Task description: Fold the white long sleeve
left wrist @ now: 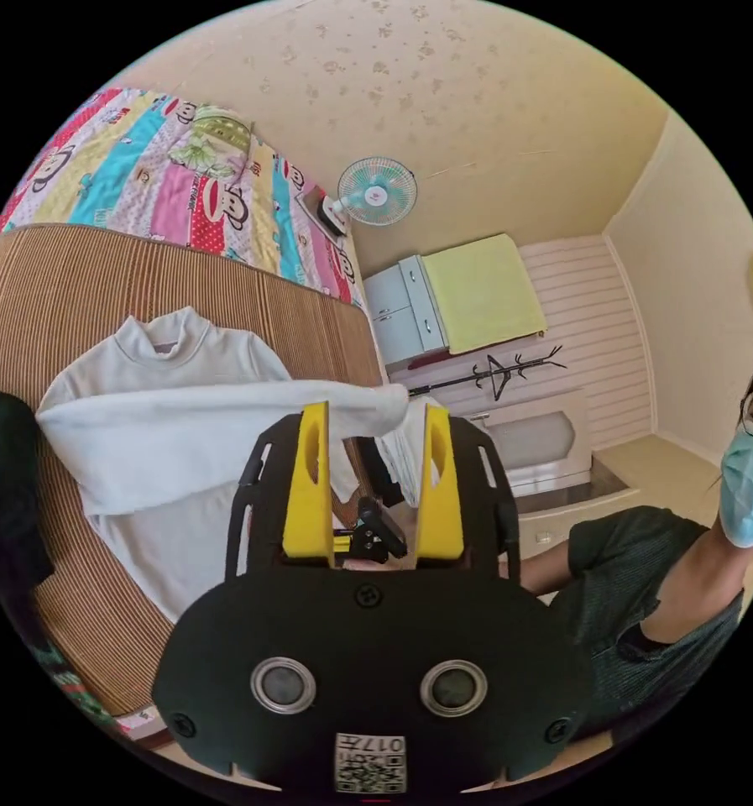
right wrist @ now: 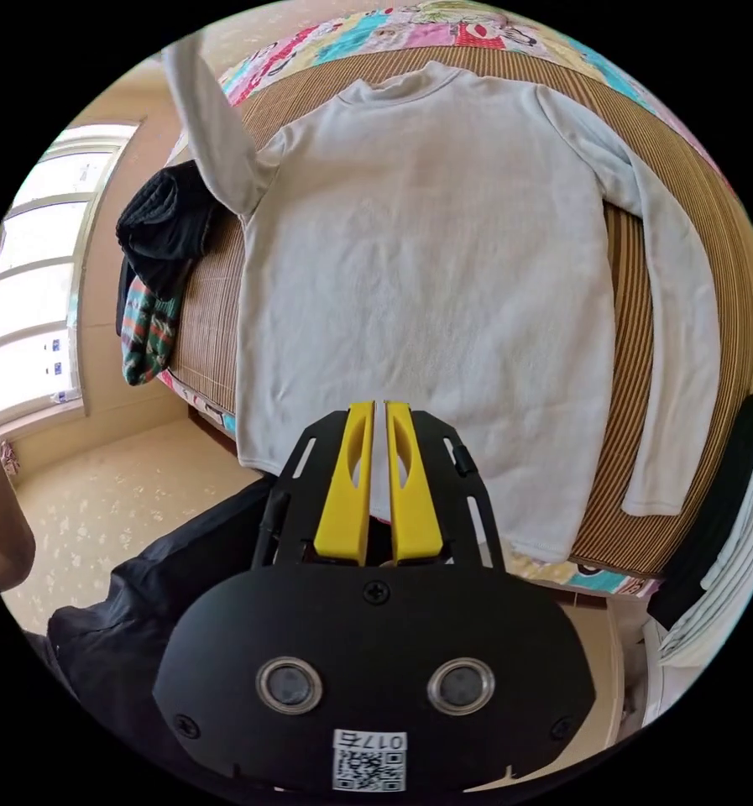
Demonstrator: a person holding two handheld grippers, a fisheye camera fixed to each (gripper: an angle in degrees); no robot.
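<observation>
Nearest in the right gripper view, the right tongs are clenched, the two yellow jaws almost touching with only a thin sliver between them; they sit over the near hem of the white long sleeve, and I cannot tell whether any cloth is pinched there or they merely hover above it. The shirt lies flat, front up, on a striped mat covering the bed, collar at the far end, so its whole outline is laid out ready for folding. One sleeve runs straight down the right side of the body, while the other rises off the mat at the far left. In the left gripper view, the left tongs stand released, jaws well apart, with the raised sleeve stretched across the chest just beyond their tips; its cuff end seems to sit at the jaw tips, but no grip is visible. This looks like the sleeve being drawn inward over the body as a first fold. Dark clothes are heaped at the mat's left edge, and farther off lies a colourful quilt.
</observation>
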